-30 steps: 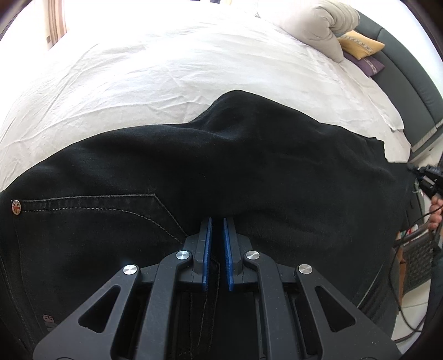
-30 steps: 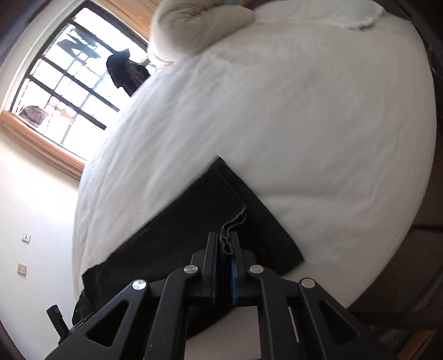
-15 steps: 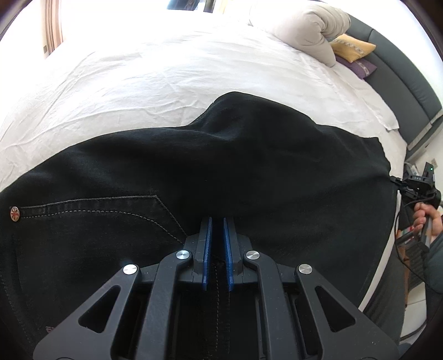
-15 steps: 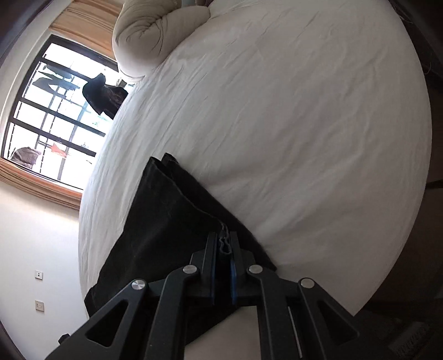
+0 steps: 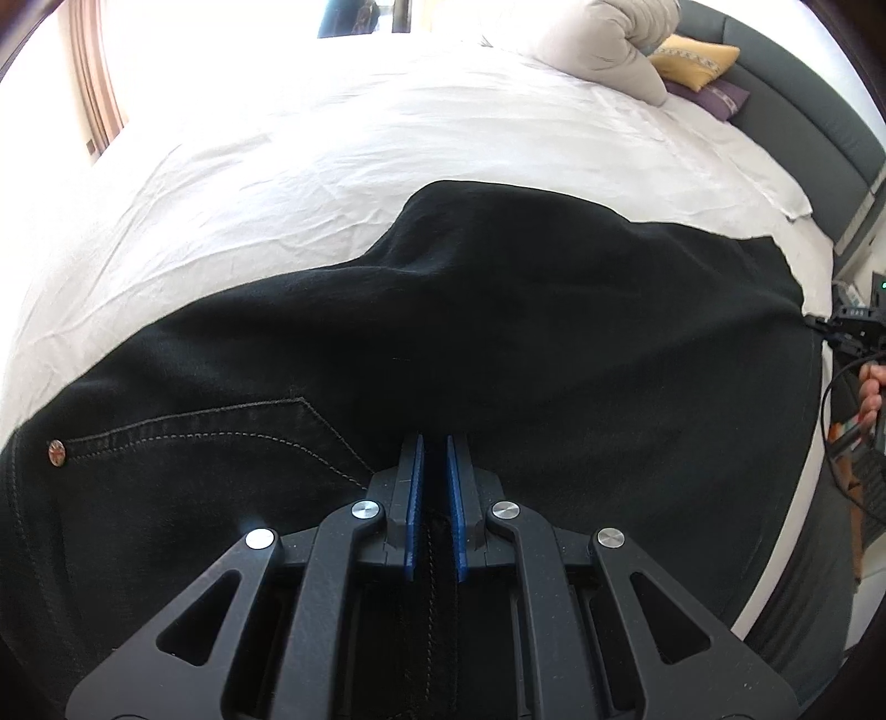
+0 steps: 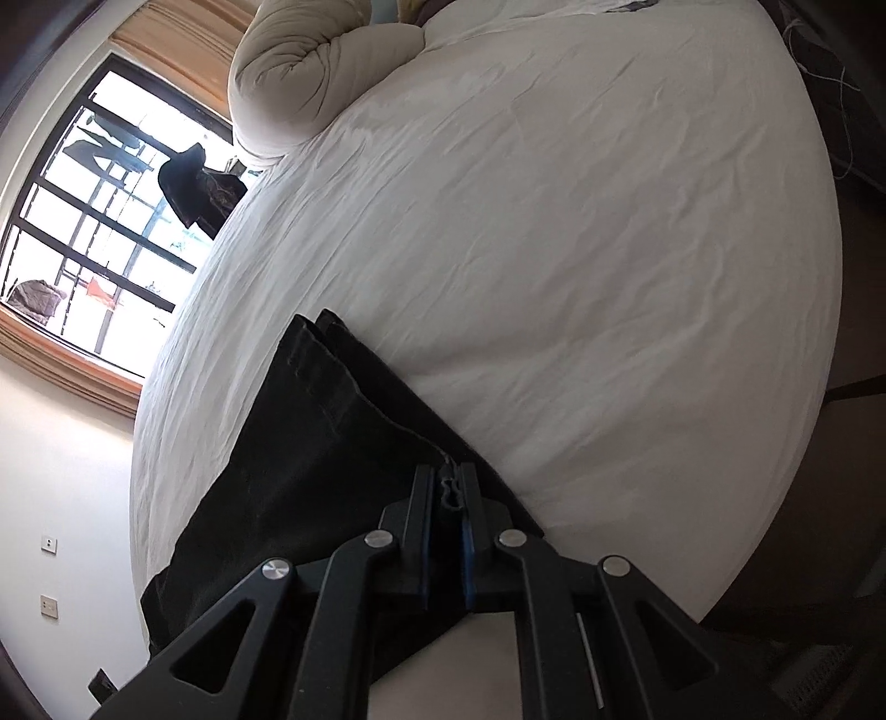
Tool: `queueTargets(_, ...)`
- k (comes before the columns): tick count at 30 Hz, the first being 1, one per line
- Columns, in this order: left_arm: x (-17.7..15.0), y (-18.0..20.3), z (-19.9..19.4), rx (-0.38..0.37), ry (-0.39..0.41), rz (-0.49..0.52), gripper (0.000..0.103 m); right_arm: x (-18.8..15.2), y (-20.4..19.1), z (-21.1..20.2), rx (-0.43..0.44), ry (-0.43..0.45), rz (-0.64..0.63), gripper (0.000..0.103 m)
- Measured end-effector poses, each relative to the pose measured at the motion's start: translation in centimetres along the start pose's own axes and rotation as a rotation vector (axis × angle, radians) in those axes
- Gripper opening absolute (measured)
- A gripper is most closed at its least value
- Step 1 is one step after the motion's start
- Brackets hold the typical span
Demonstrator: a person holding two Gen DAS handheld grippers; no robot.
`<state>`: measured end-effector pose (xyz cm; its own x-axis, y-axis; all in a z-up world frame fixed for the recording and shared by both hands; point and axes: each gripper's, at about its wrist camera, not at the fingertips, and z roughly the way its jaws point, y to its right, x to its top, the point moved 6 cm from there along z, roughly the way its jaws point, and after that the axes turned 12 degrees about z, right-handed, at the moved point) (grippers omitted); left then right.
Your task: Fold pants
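Note:
Black pants [image 5: 498,343] lie stretched across a white bed [image 5: 387,138], pocket stitching and a rivet at the left. My left gripper [image 5: 434,448] is shut on the pants at the waist end, fabric pinched between its blue pads. In the right wrist view my right gripper [image 6: 444,482] is shut on the hem end of the pants [image 6: 310,443], a bunched edge clamped between its fingers. The leg hems lie stacked on the sheet [image 6: 554,249].
A rolled beige duvet [image 5: 603,44] and yellow and purple cushions [image 5: 698,55] lie at the head of the bed, by a dark headboard [image 5: 803,122]. A window [image 6: 94,199] is to the left. The bed edge is near my right gripper.
Both grippers keep their hold. The right gripper has swung, so the hem end now lies straighter and flatter on the sheet. The left view has shifted slightly toward the headboard.

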<state>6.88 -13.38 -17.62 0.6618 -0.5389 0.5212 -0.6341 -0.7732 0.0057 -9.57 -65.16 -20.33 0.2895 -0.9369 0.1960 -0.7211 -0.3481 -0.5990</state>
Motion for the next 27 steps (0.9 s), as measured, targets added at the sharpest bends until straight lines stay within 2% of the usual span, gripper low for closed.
queueTargets(1, -0.1, -0.1, -0.1, -0.010, 0.005, -0.007, 0.009, 0.0, 0.1, 0.0, -0.008, -0.017, 0.002, 0.008)
queueTargets(2, -0.2, -0.2, -0.1, -0.018, 0.009, -0.014, 0.009, 0.1, 0.1, -0.3, -0.029, -0.026, 0.008, 0.014)
queueTargets(3, -0.2, -0.4, 0.0, -0.027, 0.014, -0.022, 0.009, 0.2, 0.1, -1.1, -0.102, -0.010, 0.005, 0.018)
queueTargets(4, -0.3, -0.5, 0.1, -0.034, 0.019, -0.030, 0.009, 0.6, -0.1, -2.6, -0.241, 0.066, -0.023, 0.026)
queueTargets(5, -0.3, -0.5, 0.1, -0.033, 0.022, -0.033, 0.009, 0.7, -0.6, -3.7, -0.313, 0.125, -0.053, 0.026)
queueTargets(6, -0.3, -0.5, 0.0, -0.029, 0.022, -0.032, 0.009, 0.5, -2.3, -4.8, -0.279, 0.162, -0.094, 0.026)
queueTargets(7, -0.4, -0.4, -0.1, -0.023, 0.020, -0.030, 0.009, 0.0, -4.2, -5.2, -0.187, 0.154, -0.122, 0.026)
queueTargets(8, -0.3, -0.3, -0.4, -0.020, 0.017, -0.032, 0.009, -1.2, -6.5, -4.9, -0.080, 0.110, -0.168, 0.026)
queueTargets(10, 0.0, -0.3, -0.6, -0.025, 0.019, -0.043, 0.009, -3.9, -9.6, -2.9, 0.044, -0.009, -0.254, 0.032)
queueTargets(11, 0.1, -0.4, -0.9, -0.032, 0.021, -0.051, 0.009, -5.0, -10.2, -1.7, 0.068, -0.055, -0.286, 0.037)
queueTargets(12, 0.1, -0.5, -1.1, -0.032, 0.021, -0.056, 0.009, -5.9, -9.8, 0.1, 0.052, -0.098, -0.308, 0.039)
queueTargets(13, 0.2, -0.7, -1.5, -0.033, 0.026, -0.062, 0.009, -6.0, -8.7, 1.5, 0.010, -0.125, -0.294, 0.038)
queueTargets(14, 0.4, -0.9, -1.9, -0.041, 0.034, -0.061, 0.009, -5.6, -6.5, 3.0, -0.035, -0.154, -0.224, 0.008)
queueTargets(15, 0.9, -0.8, -2.6, -0.056, 0.053, -0.052, 0.009, -4.6, -4.5, 3.2, -0.012, -0.153, -0.121, 0.000)
queueTargets(16, 1.7, -0.8, -3.3, -0.073, 0.080, -0.039, 0.009, -3.7, -2.8, 2.7, 0.027, -0.147, -0.020, 0.000)
queueTargets(17, 2.5, -0.6, -3.7, -0.096, 0.101, -0.033, 0.009, -2.8, -1.6, 1.9, 0.019, -0.121, 0.035, 0.000)
queueTargets(19, 4.8, 0.1, -3.4, -0.183, 0.109, -0.008, 0.009, -1.6, -1.1, -0.6, -0.147, -0.015, -0.029, 0.001)
queueTargets(20, 5.5, 0.5, -2.8, -0.208, 0.099, 0.010, 0.009, -1.5, -1.8, -1.5, -0.154, 0.004, -0.044, 0.009)
queueTargets(21, 6.4, 1.1, -1.9, -0.231, 0.079, 0.039, 0.009, -1.7, -3.0, -2.4, -0.112, 0.009, -0.059, 0.017)
queueTargets(23, 8.2, 2.2, 0.3, -0.264, 0.040, 0.103, 0.009, -3.1, -6.3, -3.1, -0.005, -0.014, -0.131, 0.043)
queueTargets(25, 9.5, 2.3, 4.8, -0.279, -0.079, 0.133, 0.009, -5.3, -9.1, -2.4, 0.045, -0.061, -0.221, 0.052)
queueTargets(27, 10.9, 1.1, 7.1, -0.296, -0.075, 0.120, 0.009, -7.7, -10.6, -0.1, 0.040, -0.130, -0.304, 0.055)
